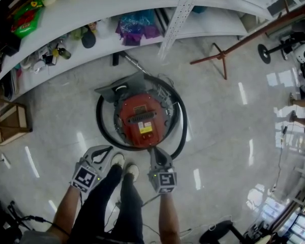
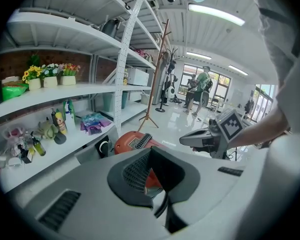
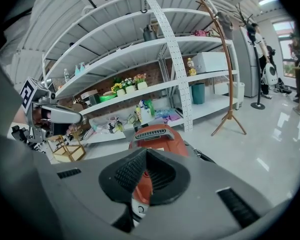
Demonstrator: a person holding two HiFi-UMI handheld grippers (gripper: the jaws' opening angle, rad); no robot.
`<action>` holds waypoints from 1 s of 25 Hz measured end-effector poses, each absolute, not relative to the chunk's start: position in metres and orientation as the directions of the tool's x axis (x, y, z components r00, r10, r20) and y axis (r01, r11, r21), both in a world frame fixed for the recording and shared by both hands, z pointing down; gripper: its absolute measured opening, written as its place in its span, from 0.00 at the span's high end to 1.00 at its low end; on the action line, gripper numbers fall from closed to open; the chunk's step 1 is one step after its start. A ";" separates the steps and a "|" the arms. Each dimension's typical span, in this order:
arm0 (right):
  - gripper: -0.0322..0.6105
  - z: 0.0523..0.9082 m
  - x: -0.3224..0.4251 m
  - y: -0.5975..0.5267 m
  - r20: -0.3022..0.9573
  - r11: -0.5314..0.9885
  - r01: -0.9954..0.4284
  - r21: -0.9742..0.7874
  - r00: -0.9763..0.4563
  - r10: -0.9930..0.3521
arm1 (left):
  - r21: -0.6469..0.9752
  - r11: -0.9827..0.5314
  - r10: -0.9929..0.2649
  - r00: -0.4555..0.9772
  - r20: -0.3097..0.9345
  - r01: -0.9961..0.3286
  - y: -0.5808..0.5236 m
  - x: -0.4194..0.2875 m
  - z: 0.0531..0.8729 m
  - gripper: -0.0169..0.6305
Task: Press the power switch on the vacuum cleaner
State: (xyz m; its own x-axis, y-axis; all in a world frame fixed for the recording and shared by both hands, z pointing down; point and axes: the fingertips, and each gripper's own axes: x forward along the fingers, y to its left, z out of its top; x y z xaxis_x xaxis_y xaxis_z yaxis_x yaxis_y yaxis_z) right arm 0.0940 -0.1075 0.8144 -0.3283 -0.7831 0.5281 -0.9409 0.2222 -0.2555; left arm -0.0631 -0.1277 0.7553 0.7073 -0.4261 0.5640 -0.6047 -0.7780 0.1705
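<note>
The person's shoes stand on the shiny floor, with a hand-held gripper on either side. The left hand-held gripper hangs just short of the machine. Its jaws meet at the tips and carry nothing. The right hand-held gripper is likewise closed down narrow and empty. It points at the near end of the vacuum cleaner, very close to it, though contact cannot be judged.

The red vacuum cleaner sits on the floor just ahead of the feet, ringed by its black hose. Through the hollow of the right jaws a pale round part on its near end shows, which may be the power switch.

This looks like the approach, with the press not yet made. The next move calls for bringing the closed right tips down squarely onto the switch and pushing firmly without skidding off the curved shell.

Beyond stand white shelves of small goods.
</note>
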 end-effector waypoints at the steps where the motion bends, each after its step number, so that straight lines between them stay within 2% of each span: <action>1: 0.93 0.817 0.095 -0.108 0.531 0.219 -0.941 -0.257 -0.327 -0.782 | 0.164 -0.786 -0.419 0.708 0.569 -0.597 -0.126 -0.063 0.757 0.98; 25: 0.93 0.869 0.100 -0.129 0.584 0.195 -0.947 -0.255 -0.312 -0.749 | 0.160 -0.777 -0.433 0.701 0.567 -0.609 -0.126 -0.072 0.758 0.98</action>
State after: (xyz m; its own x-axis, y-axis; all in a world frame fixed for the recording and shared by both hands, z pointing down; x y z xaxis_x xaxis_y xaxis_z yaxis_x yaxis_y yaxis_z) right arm 0.1003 -0.1290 0.8685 -0.3116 -0.7494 0.5842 -0.9471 0.1954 -0.2545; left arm -0.0722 -0.1264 0.7580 0.7008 -0.4331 0.5668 -0.6094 -0.7766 0.1601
